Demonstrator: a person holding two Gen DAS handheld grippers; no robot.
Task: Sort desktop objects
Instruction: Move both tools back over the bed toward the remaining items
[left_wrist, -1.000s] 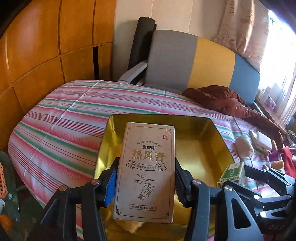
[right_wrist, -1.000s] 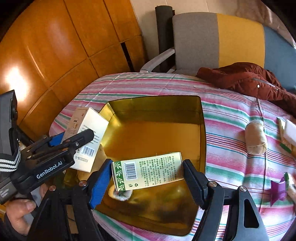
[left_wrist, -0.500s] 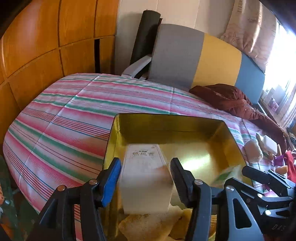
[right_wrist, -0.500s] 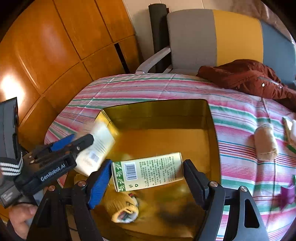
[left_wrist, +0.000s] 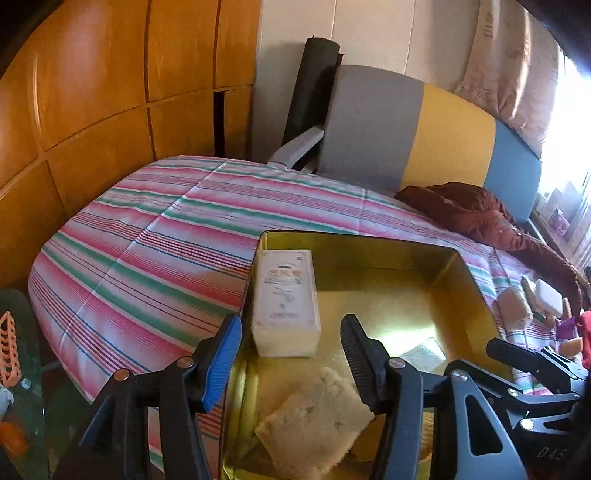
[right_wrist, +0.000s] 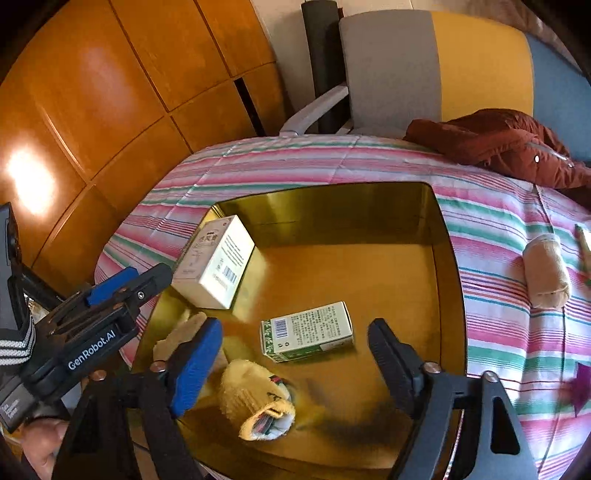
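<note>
Both claws gape, left (left_wrist: 290, 354), right (right_wrist: 295, 354). Green box (right_wrist: 306, 331) clear only from right; left shows glare.

"GenRobot.AI" reads in white on the black body of the left hand-held gripper (right_wrist: 129, 291). The white box (right_wrist: 216, 267) and the green box (right_wrist: 306, 331) each carry a barcode and small print too fine to read.

Your striped tablecloth (right_wrist: 332, 162) carries the gold tray (right_wrist: 448, 266) near its front edge, a rolled beige sock (right_wrist: 546, 271) toward the right edge, and a red jacket (right_wrist: 495, 142) at the far edge.
</note>
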